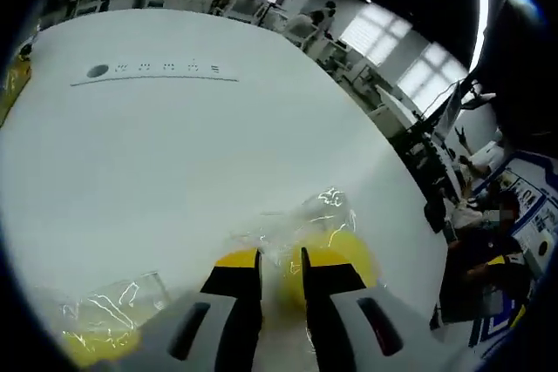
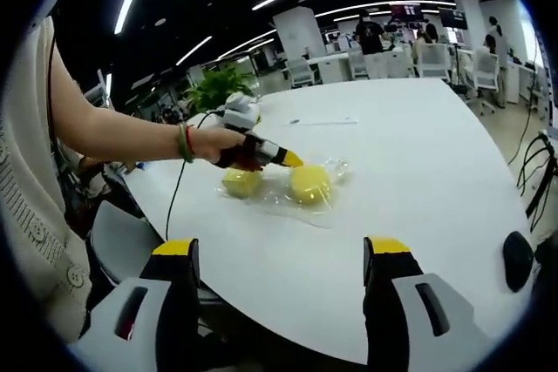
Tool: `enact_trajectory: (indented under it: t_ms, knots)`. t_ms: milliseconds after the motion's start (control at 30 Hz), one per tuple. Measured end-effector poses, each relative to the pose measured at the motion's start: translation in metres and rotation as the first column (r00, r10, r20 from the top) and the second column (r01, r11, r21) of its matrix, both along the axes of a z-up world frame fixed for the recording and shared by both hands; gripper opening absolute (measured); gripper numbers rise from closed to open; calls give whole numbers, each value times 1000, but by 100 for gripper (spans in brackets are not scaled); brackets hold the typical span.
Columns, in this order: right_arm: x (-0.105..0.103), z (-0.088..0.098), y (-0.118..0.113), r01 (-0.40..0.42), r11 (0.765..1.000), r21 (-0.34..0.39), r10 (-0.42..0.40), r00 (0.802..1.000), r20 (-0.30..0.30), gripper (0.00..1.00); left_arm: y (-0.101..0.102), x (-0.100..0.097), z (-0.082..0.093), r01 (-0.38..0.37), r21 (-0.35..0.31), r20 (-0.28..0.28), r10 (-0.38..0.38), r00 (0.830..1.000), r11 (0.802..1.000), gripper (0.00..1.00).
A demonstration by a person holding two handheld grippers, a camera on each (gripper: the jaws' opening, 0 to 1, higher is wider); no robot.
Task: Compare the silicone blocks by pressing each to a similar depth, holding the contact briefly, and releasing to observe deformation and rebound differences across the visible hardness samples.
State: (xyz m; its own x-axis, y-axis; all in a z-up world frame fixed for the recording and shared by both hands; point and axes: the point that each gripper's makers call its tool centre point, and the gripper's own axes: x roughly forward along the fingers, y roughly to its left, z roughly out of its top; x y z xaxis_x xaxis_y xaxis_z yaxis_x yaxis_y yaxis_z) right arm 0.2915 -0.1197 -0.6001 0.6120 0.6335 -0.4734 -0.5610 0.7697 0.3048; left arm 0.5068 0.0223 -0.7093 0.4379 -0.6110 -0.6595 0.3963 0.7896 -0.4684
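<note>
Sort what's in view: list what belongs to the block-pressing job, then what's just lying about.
Job:
- two yellow blocks in clear wrap
- left gripper, nearly shut, by the blocks
- right gripper, open, held back

Lying about:
- dark object at table edge
- potted plant
- chairs

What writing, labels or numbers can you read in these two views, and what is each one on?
None can be read.
Table: a row of small dark marks above a thin line, too small to read.
Blue-and-white boards at the room's edge: print too blurred to read.
Hanging screens at the back: too far and blurred to read.
Yellow blocks in clear wrap: no readable label.
</note>
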Motion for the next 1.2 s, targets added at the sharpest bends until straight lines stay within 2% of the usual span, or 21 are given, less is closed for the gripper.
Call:
enact_trajectory:
  t_ms: [133,333,500,633,700,800,867,900,1000,1200]
  knots:
    - [-3,3,11,-4,1000,-2,4,1000,15,73,10,-14,9,75,64,48,-79,996,995,23]
    - [-9,8,26,-16,1000,-2,16,999,31,73,27,-37,21,170,145,92,-184,979,975,29]
    - [-14,11,37,-26,1000,-1,26,999,44,74,36,-56,36,208,162,129,-229,965,965,37]
    - [-17,16,47,-27,1000,8,27,998,59,74,49,-73,54,215,164,179,-243,953,963,41]
    - [-18,18,51,-26,1000,14,25,998,60,75,55,-88,65,248,169,204,-280,938,954,44]
    - [-20,19,58,-27,1000,15,26,997,67,75,66,-107,81,257,175,259,-296,919,951,49]
    - [-22,19,63,-31,999,21,29,997,70,76,78,-119,88,239,176,276,-281,919,955,53]
    - [-24,19,65,-37,999,26,35,997,71,76,85,-125,93,234,181,298,-280,913,955,54]
    - [-28,20,70,-54,998,33,52,996,72,77,103,-130,105,190,216,372,-261,891,958,58]
    - [-31,18,70,-57,998,37,54,996,68,80,137,-166,127,146,161,419,-201,885,976,68]
